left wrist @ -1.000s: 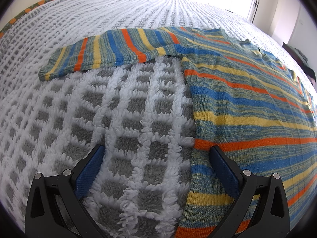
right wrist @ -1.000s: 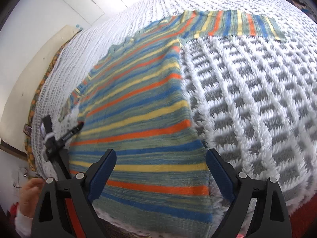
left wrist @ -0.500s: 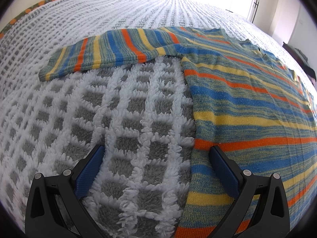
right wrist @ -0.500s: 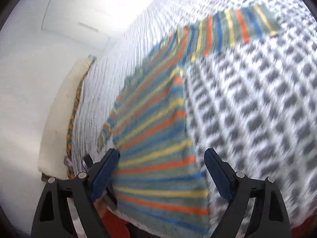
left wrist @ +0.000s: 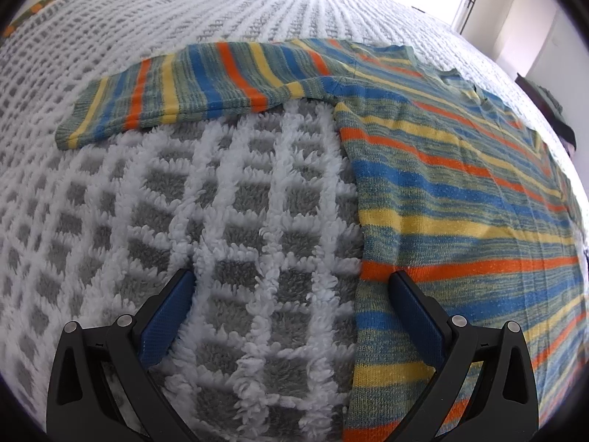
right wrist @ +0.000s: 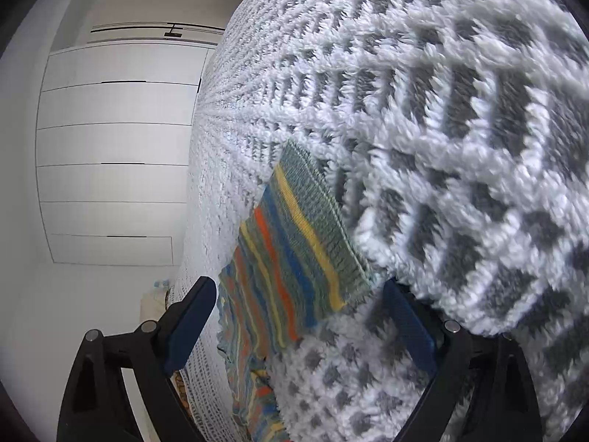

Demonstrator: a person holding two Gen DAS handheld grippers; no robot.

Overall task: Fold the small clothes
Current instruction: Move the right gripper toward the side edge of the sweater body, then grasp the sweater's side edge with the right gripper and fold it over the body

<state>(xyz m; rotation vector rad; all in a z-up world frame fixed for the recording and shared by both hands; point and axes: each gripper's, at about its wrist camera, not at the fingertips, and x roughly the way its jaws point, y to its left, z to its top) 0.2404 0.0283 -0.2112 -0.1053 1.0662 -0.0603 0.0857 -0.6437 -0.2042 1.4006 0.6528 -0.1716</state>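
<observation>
Sweater point(left wrist: 460, 199) flat, sleeves spread sideways

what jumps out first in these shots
A brightly striped knit sweater in blue, orange and yellow lies flat on the fluffy grey-and-white checked blanket, one sleeve stretched out sideways. The right gripper hangs open at the cuff of the other sleeve, while the left gripper straddles the sweater's side edge.

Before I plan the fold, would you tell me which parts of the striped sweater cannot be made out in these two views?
- Left wrist view: the striped sweater's far sleeve and bottom hem run off the right and lower edges.
- Left wrist view: the collar is too foreshortened to read.
- Right wrist view: only the sleeve cuff is clear; the body is squeezed at the bottom edge, and the fuzzy blanket beside it is blurred.
</observation>
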